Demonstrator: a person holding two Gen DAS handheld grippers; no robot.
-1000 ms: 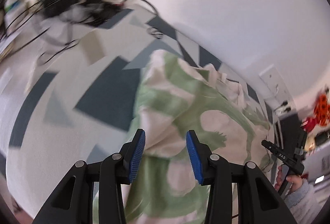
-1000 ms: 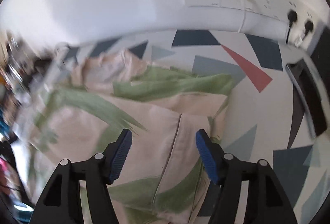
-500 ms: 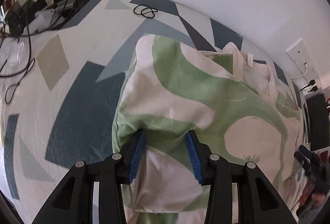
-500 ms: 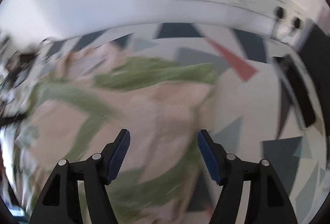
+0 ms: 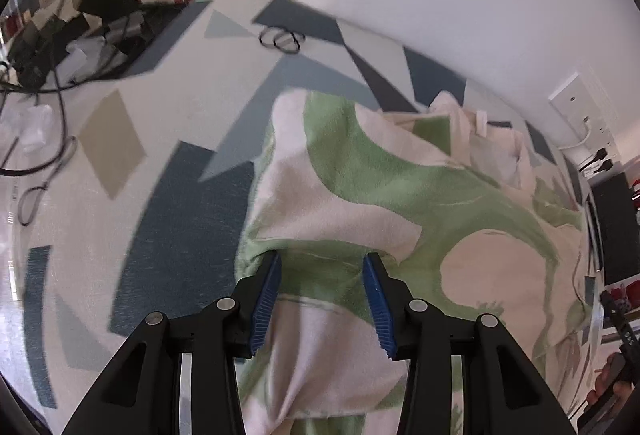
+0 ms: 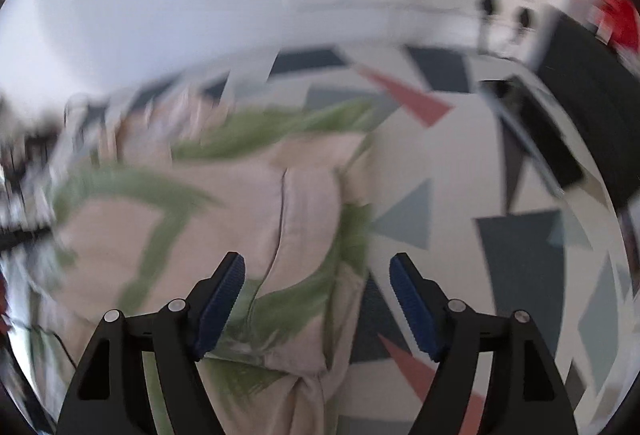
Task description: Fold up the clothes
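A cream garment with broad green shapes (image 5: 380, 187) lies crumpled on the patterned tablecloth (image 5: 180, 195). My left gripper (image 5: 322, 267) points down at the garment's near left corner. Its fingertips are tucked under a fold, and loose cloth bulges between jaws that stand partly apart. In the blurred right wrist view the same garment (image 6: 224, 203) spreads to the left. My right gripper (image 6: 316, 267) hovers over its right edge, where a seam runs. Its jaws are opening wide, and the cloth below does not touch the pads.
Black cables (image 5: 280, 39) and a pile of electronics (image 5: 100, 19) lie at the table's far left. A white wall with sockets (image 6: 504, 11) closes the back. A black flat device (image 6: 536, 131) sits at the right. A person's hand (image 5: 616, 387) shows at the lower right.
My left gripper moved onto the garment's left corner and its tips sank into a fold. My right gripper swung across the garment's right edge while its jaws widened.
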